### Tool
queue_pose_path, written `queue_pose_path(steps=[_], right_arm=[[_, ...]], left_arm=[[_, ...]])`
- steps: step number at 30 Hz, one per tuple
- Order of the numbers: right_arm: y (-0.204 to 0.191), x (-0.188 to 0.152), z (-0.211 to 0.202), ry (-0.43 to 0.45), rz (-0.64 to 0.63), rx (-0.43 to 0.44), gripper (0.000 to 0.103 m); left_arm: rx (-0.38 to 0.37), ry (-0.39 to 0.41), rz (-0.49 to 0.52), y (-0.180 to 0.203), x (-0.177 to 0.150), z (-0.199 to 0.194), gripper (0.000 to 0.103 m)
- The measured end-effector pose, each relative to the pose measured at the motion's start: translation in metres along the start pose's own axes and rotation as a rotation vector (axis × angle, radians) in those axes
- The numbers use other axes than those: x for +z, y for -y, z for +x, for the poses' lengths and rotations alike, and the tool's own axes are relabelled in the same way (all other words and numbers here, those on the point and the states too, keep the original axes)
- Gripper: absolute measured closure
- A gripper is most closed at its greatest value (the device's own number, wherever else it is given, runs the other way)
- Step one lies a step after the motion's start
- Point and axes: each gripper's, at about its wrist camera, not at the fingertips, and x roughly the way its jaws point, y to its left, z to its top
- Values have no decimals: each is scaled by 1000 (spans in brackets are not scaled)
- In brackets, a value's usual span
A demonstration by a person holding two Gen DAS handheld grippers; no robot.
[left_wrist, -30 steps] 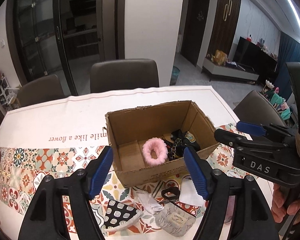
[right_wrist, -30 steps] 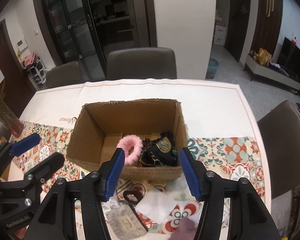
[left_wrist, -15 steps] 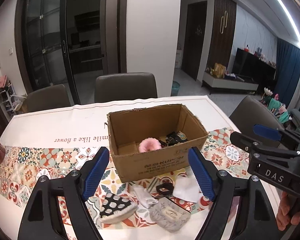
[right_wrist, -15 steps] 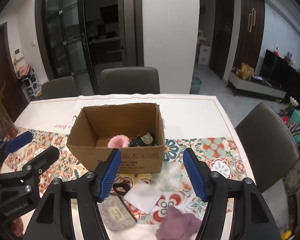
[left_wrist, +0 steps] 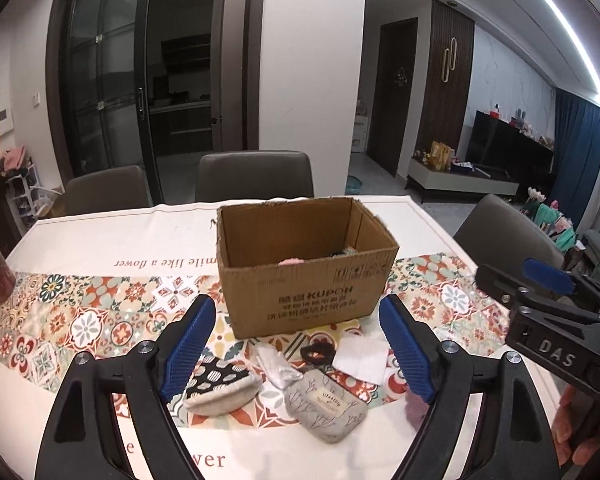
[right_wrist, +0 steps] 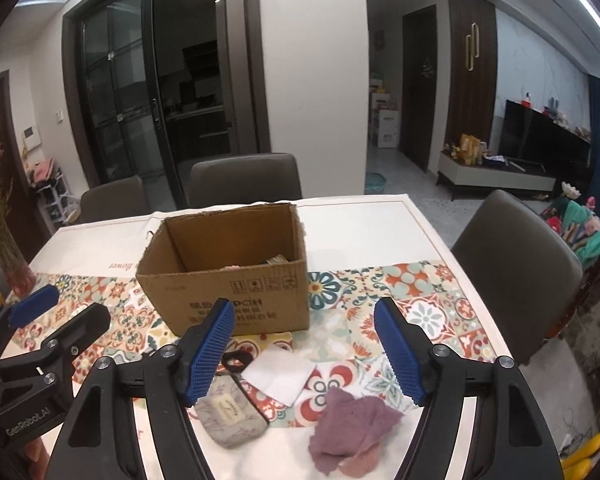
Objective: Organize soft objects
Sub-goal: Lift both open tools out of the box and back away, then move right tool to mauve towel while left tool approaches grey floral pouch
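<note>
left gripper (left_wrist: 296, 344) wide, empty, jaws just been opening | right gripper (right_wrist: 304, 348) wide, empty, opening too | soft items loose on near table: grey pouch (left_wrist: 326, 408), purple cloth (right_wrist: 352, 420) | cardboard box (left_wrist: 304, 272) beyond, part-filled | step: between picks | next: descend, pinch one item

Each black gripper (left_wrist: 296, 350) has ribbed blue pads (left_wrist: 188, 346), silver screws, and white lettering on its body.

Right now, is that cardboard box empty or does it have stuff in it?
Not empty: the open-topped cardboard box shows something pink and something dark above its front wall.
</note>
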Motion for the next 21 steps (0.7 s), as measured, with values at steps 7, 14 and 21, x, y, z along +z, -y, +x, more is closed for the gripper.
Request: queue_pose_path(steps=[7, 14, 21], right_arm=[[11, -25, -8, 43, 21, -36, 30], [21, -42, -10, 63, 44, -65, 30], [20, -68, -5, 46, 20, -83, 30]], left_arm=[[21, -8, -19, 8, -25, 2, 19], [-5, -55, -79, 8, -49, 9, 19], [28, -67, -76, 14, -76, 18, 19]])
